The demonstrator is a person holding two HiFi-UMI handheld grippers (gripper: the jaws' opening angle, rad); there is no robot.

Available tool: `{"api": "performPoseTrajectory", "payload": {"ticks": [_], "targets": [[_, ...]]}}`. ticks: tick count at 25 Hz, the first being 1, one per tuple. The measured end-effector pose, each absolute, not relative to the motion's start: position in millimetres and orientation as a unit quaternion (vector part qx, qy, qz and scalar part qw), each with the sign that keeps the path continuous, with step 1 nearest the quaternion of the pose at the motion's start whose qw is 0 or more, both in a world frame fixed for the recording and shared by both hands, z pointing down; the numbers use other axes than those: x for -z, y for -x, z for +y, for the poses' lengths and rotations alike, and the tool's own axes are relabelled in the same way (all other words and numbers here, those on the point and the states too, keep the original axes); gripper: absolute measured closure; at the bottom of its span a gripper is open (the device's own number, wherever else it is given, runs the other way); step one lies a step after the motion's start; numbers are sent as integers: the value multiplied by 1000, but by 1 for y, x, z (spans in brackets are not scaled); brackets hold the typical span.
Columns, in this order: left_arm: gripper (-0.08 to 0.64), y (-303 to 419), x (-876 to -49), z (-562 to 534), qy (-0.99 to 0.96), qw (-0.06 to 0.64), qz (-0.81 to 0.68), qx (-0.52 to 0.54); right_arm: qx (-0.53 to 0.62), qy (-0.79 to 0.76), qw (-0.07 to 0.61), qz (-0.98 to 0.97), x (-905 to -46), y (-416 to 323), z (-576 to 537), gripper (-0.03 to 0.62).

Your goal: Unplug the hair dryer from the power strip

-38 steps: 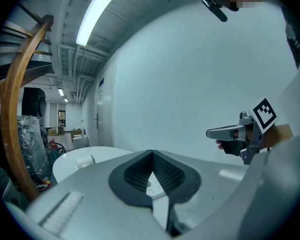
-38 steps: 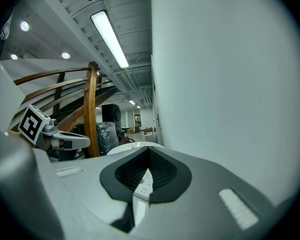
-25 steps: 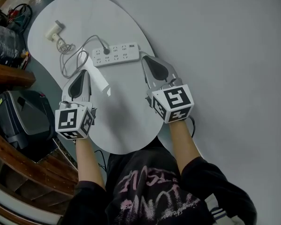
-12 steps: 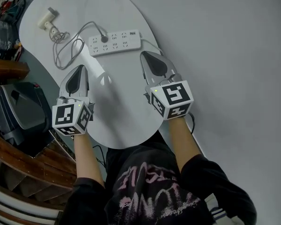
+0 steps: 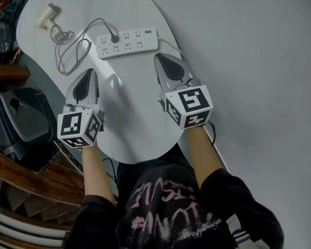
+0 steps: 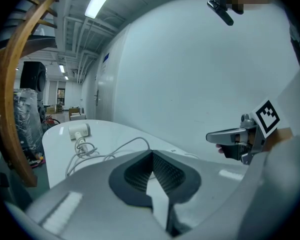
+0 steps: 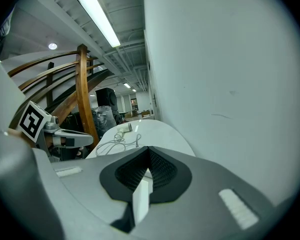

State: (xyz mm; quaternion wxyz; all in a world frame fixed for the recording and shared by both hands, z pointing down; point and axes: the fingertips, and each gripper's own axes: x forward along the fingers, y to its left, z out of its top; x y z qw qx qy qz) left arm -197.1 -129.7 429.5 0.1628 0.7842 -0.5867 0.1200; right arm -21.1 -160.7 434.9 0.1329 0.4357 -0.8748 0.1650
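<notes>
Table (image 5: 137, 118): white, rounded, bearing all the rest.
Right gripper (image 5: 165, 65): pressed together, empty; lowered toward the table over the last second; tip near the strip's right end, not touching.
Left gripper (image 5: 88, 79): likewise closed on nothing, lowered in step; just short of the cord loops.
Power strip (image 5: 129, 41): flat, just beyond both tips; higher in the head view than a second ago.
Hair dryer (image 5: 47, 15): at the table's far left edge, well apart from the strip.
Cord (image 5: 67, 53): looped loosely between dryer and strip.
Plug (image 5: 114, 38): dark, seemingly seated near the strip's left end, though too small to be sure; approach only so far, unplugging not begun, opening needed before any pinch.
</notes>
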Motion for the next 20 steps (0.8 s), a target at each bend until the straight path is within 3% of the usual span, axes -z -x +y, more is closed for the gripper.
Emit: {"api": "performPoseTrajectory", "payload": {"ticks": [7,20], "targets": [[560,197,-436,-134,-785,169,-583,-124,-175,-434,150,-871,-448,28,-175,580],[560,204,-439,-139,-782,173,-585,-127,-172,-418,183,-873,-468,55,-205,495]]}}
